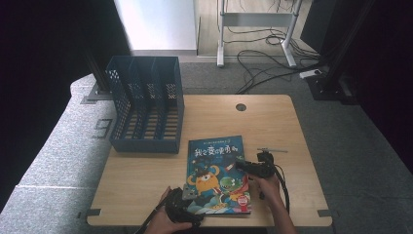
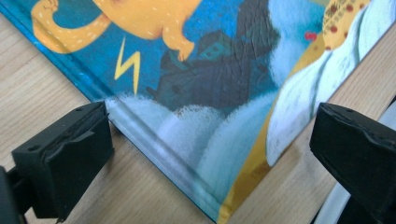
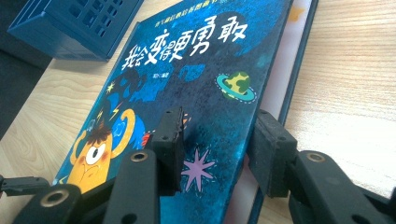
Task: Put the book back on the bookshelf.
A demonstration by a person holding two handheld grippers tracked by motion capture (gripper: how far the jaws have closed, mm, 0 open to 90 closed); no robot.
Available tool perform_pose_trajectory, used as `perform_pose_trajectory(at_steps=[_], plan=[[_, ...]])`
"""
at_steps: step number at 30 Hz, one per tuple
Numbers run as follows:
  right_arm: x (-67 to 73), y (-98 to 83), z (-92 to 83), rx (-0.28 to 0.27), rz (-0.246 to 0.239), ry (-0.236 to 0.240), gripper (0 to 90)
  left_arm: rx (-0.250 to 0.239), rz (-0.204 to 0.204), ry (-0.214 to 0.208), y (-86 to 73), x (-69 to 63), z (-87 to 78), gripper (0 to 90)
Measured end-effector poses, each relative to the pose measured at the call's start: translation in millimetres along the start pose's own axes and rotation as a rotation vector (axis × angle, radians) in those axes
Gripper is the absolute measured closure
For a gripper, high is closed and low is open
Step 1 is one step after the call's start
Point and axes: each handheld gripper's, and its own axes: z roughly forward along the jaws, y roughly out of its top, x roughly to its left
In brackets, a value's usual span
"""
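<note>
A children's picture book with a blue cover and an orange monster lies flat near the table's front edge. My left gripper is at the book's near left corner. In the left gripper view its jaws stand wide apart on either side of that corner, touching nothing. My right gripper reaches over the book's right edge. In the right gripper view one pad rests over the cover and the other sits at the cover's edge, beside the pale pages, with a wide gap between them.
A dark blue slotted file organizer stands at the back left of the wooden table; its corner is also in the right gripper view. A round cable hole is at the back middle. Cables and desk legs lie on the floor beyond.
</note>
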Motion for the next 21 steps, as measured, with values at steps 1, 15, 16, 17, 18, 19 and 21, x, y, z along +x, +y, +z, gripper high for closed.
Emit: perform_pose_trajectory(at_steps=[1,15,16,17,18,19,21], plan=[[0.1,0.0,-0.1,0.000,-0.001,0.000,57.7,0.002,0.000,0.002,-0.2,-0.7,0.0,0.0],[1.4,0.3,-1.9,-0.013,-0.004,0.001,58.3,0.006,0.028,0.042,-0.7,-4.4,2.2,0.0],[1.5,0.3,-2.1,-0.015,-0.004,0.002,58.6,0.005,0.028,0.042,-0.6,-4.3,2.3,0.0],[1.5,0.4,-2.3,-0.018,-0.002,0.005,59.0,0.004,0.028,0.042,-0.5,-4.1,2.4,0.0],[1.5,0.6,-2.8,-0.019,-0.001,0.005,59.4,0.002,0.027,0.040,-0.5,-3.6,2.6,0.0],[1.5,0.8,-3.3,-0.023,0.001,0.006,59.8,-0.001,0.027,0.040,-0.4,-3.2,2.9,0.0],[1.3,1.2,-4.3,-0.032,0.001,0.013,60.6,-0.003,0.026,0.040,-0.1,-2.3,3.2,0.0]])
